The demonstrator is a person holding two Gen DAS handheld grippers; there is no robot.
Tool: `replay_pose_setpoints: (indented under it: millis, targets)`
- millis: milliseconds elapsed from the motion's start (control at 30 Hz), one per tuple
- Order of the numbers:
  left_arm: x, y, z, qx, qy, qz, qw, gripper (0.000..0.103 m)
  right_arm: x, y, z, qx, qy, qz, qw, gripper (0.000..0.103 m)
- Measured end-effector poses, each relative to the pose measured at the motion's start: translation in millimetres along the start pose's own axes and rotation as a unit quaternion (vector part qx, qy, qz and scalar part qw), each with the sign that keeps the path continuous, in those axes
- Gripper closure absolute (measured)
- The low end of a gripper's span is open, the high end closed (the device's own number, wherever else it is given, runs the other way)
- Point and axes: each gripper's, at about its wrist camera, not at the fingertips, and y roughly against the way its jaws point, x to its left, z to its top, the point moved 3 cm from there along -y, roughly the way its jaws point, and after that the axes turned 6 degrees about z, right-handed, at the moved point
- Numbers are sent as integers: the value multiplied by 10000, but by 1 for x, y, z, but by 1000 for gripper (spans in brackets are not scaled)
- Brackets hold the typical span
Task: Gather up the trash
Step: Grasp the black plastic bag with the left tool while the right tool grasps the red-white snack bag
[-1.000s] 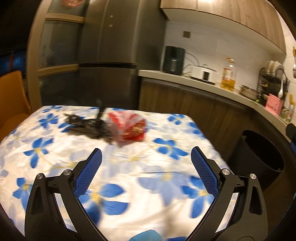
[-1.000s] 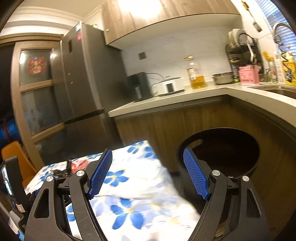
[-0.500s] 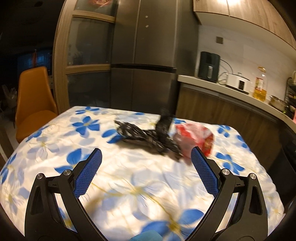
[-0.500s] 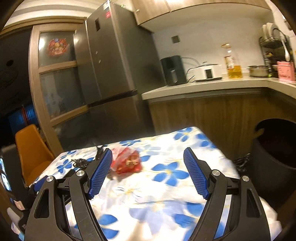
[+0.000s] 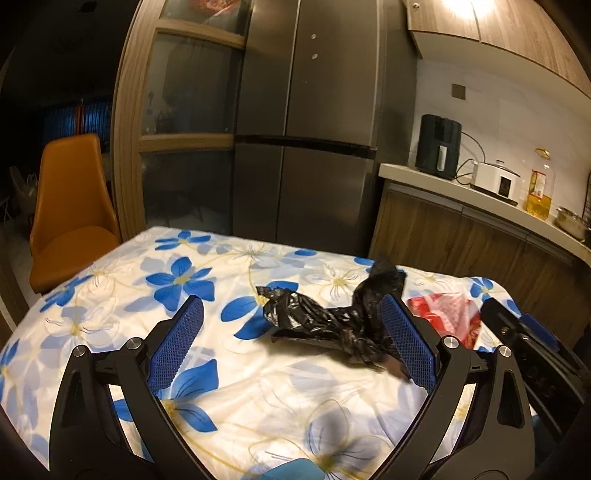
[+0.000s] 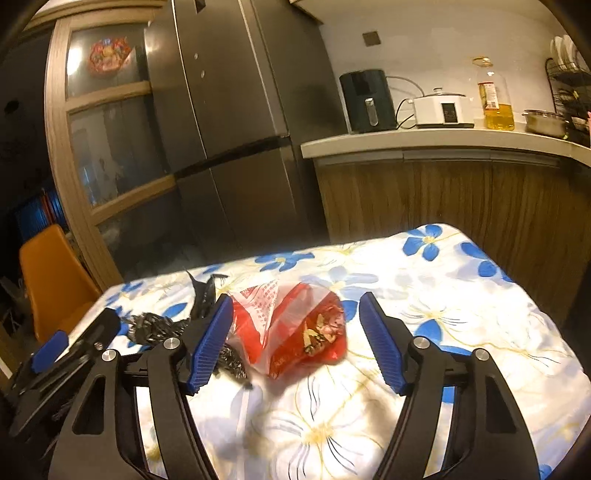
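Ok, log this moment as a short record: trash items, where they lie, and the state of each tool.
surface: table with a floral cloth
trash 1: black bag, crumpled, lying on the cloth
trash 2: red bag, lying beside the black bag
left tool: open, facing the black bag, holding nothing
right tool: open, red bag between its fingers, not gripped

Both views are lit warmly and dimly from overhead — a glare patch is seen at one o'clock on the cabinet (image 5: 458,11). Corners are vignetted black, straight edges are bowed by fisheye distortion, and the red bag (image 6: 295,328) is slightly motion-blurred.
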Motion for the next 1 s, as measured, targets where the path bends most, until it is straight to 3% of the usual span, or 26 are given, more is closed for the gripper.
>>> replay_pose_setpoints:
  millis: [67, 167, 233, 333, 533, 733, 900, 1000]
  targets:
    - [2, -6, -2, 116, 73, -62, 9999, 8, 2, -14, -4, 161, 69, 14, 9998, 42]
    - [3, -12, -2, 154, 147, -123, 9997, 8, 0, -33, -11, 517, 43, 33, 9986, 62]
    - [0, -14, -3, 159, 119, -145, 9997, 8, -1, -36, -14, 597, 27, 89, 9982, 86]
    - [-6, -18, -3, 181, 84, -203, 9996, 8, 0, -31, -14, 516, 68, 159, 9985, 101]
    - [-22, -25, -4, 195, -127, -371, 9990, 8, -10, -5, -10, 127, -78, 20, 9999, 101]
    - [-42, -44, -7, 501, -330, -489, 9970, 8, -31, 25, -3, -231, -283, -138, 9992, 101]
    - [-51, -62, -13, 787, -434, -542, 9945, 21, -38, 43, 0, -384, -375, -103, 9985, 101]
    - [-55, -73, -21, 1082, -540, -499, 9914, 39, -39, 47, 0, -402, -393, -61, 9984, 101]
